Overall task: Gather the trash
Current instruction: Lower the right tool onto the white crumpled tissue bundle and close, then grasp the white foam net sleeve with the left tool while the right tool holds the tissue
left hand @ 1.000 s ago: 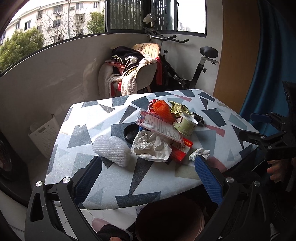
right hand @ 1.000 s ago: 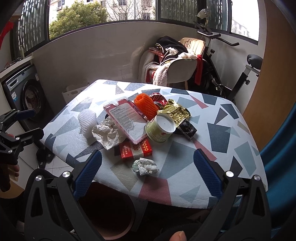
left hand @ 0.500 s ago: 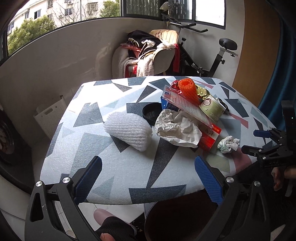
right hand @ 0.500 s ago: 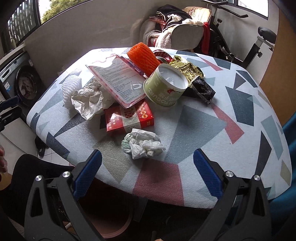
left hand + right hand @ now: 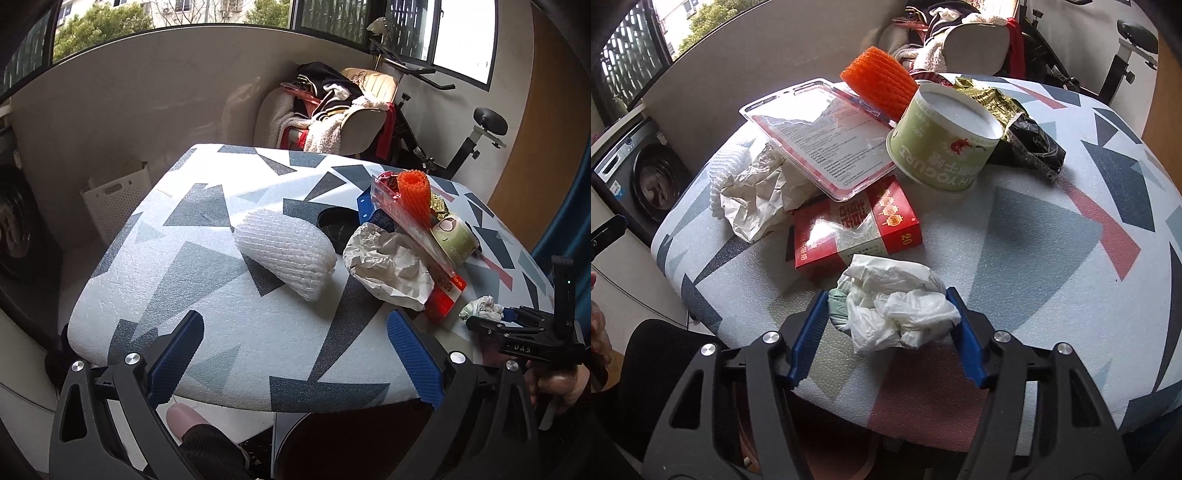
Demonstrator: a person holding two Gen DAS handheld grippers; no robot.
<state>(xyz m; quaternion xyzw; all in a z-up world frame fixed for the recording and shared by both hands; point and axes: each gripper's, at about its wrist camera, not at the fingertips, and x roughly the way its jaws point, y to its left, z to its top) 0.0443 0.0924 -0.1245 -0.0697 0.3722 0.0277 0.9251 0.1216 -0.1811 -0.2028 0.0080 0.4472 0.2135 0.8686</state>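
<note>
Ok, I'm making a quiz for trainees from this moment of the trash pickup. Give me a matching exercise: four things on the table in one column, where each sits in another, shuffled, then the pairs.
Things:
1. crumpled tissue
2. yogurt cup
3. clear plastic tray
4. white foam net

Places:
A. upside down, beside the orange foam net
B. between the right gripper fingers
C. propped over the red box
D. ahead of the open left gripper

Pairs: 1-B, 2-A, 3-C, 4-D
</note>
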